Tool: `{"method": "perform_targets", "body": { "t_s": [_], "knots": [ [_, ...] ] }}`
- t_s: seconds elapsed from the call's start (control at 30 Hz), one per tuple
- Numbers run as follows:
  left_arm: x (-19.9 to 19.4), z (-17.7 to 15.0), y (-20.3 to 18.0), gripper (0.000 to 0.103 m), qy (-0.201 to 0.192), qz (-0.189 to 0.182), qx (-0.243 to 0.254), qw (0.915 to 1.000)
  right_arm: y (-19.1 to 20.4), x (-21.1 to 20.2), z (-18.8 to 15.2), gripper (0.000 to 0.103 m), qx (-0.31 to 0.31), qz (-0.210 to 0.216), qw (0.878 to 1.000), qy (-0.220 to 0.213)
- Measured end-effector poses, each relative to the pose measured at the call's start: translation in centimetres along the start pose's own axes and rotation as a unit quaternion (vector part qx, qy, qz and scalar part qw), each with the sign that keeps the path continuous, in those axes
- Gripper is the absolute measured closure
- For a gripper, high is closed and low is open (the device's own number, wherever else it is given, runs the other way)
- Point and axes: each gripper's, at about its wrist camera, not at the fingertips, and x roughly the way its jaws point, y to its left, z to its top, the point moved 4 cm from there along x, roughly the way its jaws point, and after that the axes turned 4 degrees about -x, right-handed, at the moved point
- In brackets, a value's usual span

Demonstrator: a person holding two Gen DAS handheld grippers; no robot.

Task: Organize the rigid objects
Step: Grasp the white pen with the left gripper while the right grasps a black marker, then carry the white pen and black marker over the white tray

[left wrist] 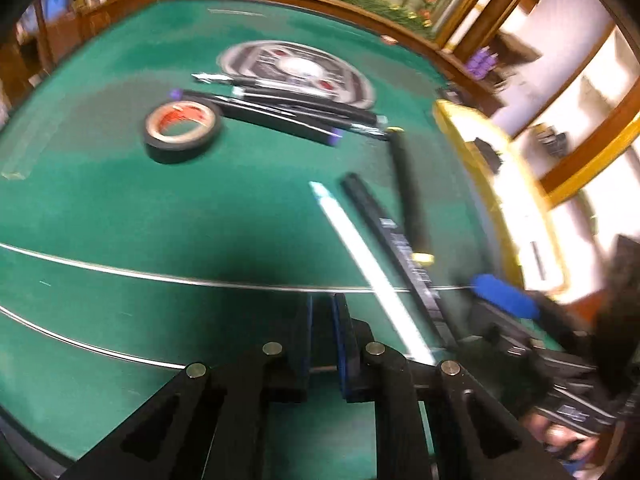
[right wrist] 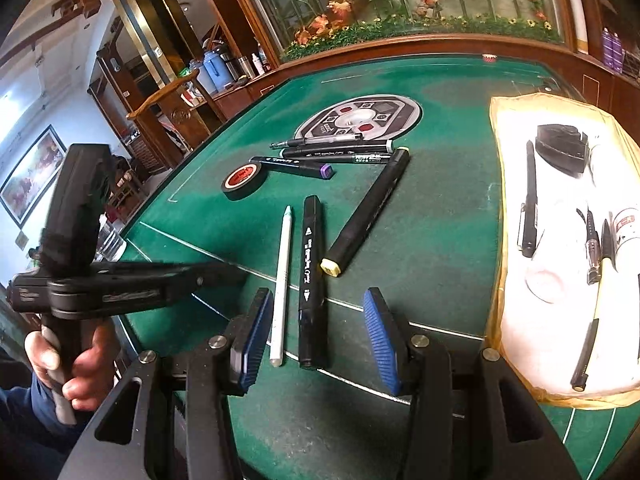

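Right wrist view: left gripper (right wrist: 224, 270) at far left, jaw gap hidden there; tape roll (right wrist: 245, 180); white pen (right wrist: 281, 280) and black marker (right wrist: 311, 280) lie between the wide-open right gripper (right wrist: 318, 330) fingers on green felt (right wrist: 432, 248); tray (right wrist: 496, 216) holds more pens. Left wrist view, blurred, alone shows left gripper (left wrist: 322, 340) jaws narrow, nothing between, pen (left wrist: 372, 272) just right.
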Motion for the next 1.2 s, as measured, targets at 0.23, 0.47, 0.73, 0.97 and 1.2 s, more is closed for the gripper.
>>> {"method": "perform_targets", "body": {
  "t_s": [0.23,0.47,0.73,0.97,1.2],
  "knots": [
    [1.3,0.3,-3.0,0.091,0.008,0.007,0.000,0.9999,-0.6,-0.6,0.3,0.058,0.015,-0.007,1.000,-0.014],
    [2.6,0.7,-4.6,0.085,-0.011,0.054,0.024,0.9982,-1.1,-1.2,0.1,0.058,0.020,-0.003,1.000,-0.019],
    [2.3,1.0,-3.5,0.094,-0.016,0.071,0.044,0.9964,-1.0,-1.2,0.0,0.058,0.018,0.001,1.000,-0.019],
    [0.6,0.7,-0.1,0.093,-0.029,0.075,0.055,0.9953,0.5,-0.2,-0.1,0.058,-0.011,0.004,1.000,-0.003],
    [0.7,0.3,-0.9,0.093,-0.044,0.105,0.102,0.9883,1.7,3.1,-0.1,0.058,-0.027,-0.021,0.999,0.042]
  ]
}}
